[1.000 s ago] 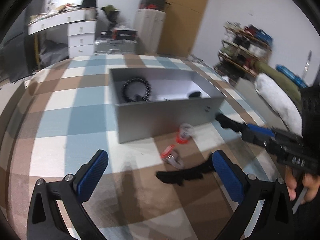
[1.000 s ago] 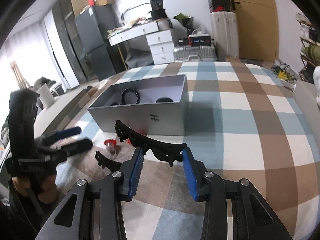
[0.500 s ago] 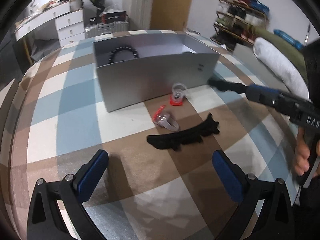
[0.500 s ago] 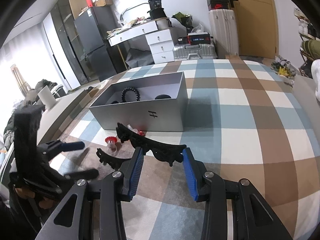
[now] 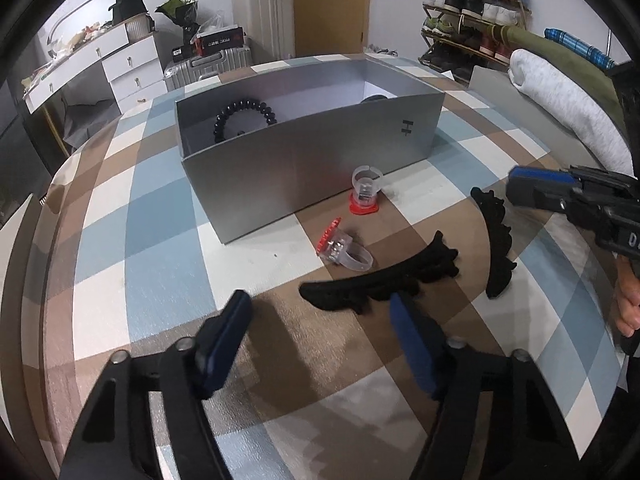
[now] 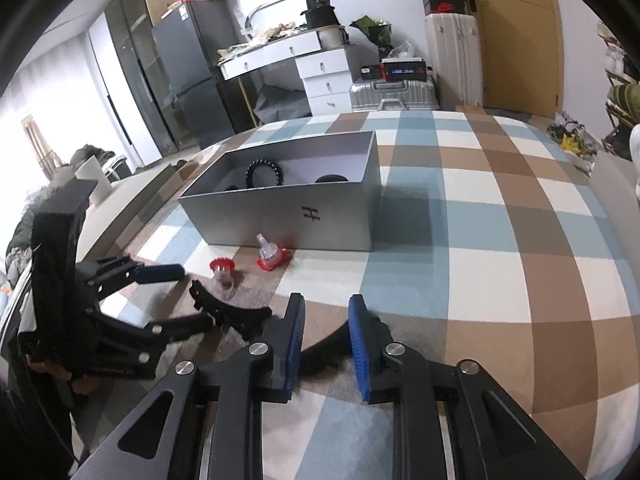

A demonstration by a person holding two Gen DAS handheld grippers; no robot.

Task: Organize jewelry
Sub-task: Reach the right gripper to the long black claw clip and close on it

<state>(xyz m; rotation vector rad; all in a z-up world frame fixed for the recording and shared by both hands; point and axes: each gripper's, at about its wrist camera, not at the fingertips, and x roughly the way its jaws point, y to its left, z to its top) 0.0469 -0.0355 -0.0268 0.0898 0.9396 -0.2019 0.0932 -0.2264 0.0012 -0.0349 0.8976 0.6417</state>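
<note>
Both of your claws have just been closing: your left gripper [image 5: 320, 332] has dropped nearer the closer black hair clip [image 5: 384, 284], jaws half spread with its tail between them, unpinched. Your right gripper [image 6: 325, 344] is pinching the other black clip [image 5: 498, 244], ready to lift toward the grey box [image 6: 280, 216], where a bead bracelet [image 6: 264, 174] lies; two red-topped rings [image 5: 340, 246] wait outside on the checked cloth.

My left gripper [image 5: 320, 312]: angled downward, jaws just closing, still parted. My right gripper [image 6: 326, 324]: angled downward, jaws just narrowed, nearly together.

bracelet [image 5: 245, 114] in box [image 5: 304, 156], two rings [image 5: 345, 249] before it
</note>
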